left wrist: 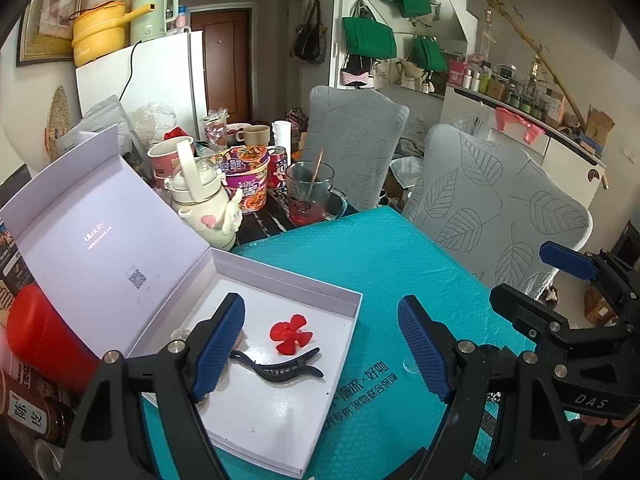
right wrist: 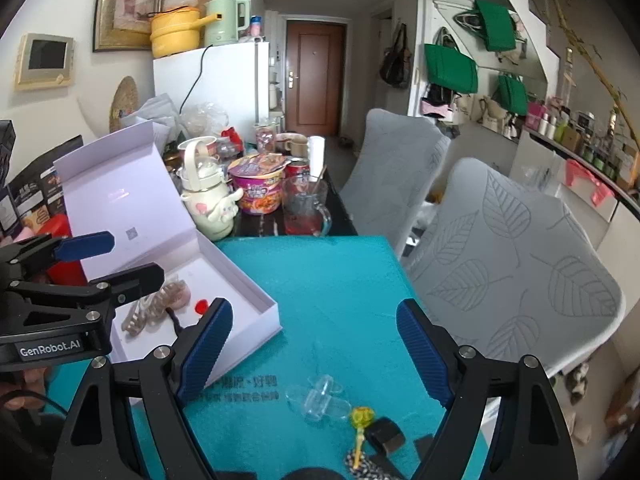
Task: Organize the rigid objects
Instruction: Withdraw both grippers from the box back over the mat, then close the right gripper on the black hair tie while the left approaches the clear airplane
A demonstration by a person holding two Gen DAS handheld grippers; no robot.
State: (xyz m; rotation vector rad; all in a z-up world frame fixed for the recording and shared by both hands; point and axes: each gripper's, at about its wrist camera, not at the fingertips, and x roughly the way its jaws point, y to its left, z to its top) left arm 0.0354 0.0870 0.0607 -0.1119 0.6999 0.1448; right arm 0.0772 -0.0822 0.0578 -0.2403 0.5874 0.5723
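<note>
An open white box (left wrist: 344,300) lies on the teal mat (left wrist: 380,260). In it are a red propeller-shaped piece (left wrist: 291,334) and a black hair clip (left wrist: 280,366). My left gripper (left wrist: 324,348) hovers open over the box's near corner, holding nothing. The right wrist view also shows a beige hair claw (right wrist: 160,304) in the box (right wrist: 248,300). My right gripper (right wrist: 316,348) is open and empty above the mat (right wrist: 320,280). Below it lie a clear plastic clip (right wrist: 320,398), a yellow-green trinket (right wrist: 362,416) and a small black block (right wrist: 386,436). The left gripper (right wrist: 136,256) shows at the left.
Behind the box stand a cream bottle (left wrist: 204,200), a purple noodle bowl (left wrist: 248,176) and a glass mug (left wrist: 312,196). A red container (left wrist: 44,336) sits left of the box. Two grey leaf-patterned chairs (left wrist: 500,208) line the table's right edge.
</note>
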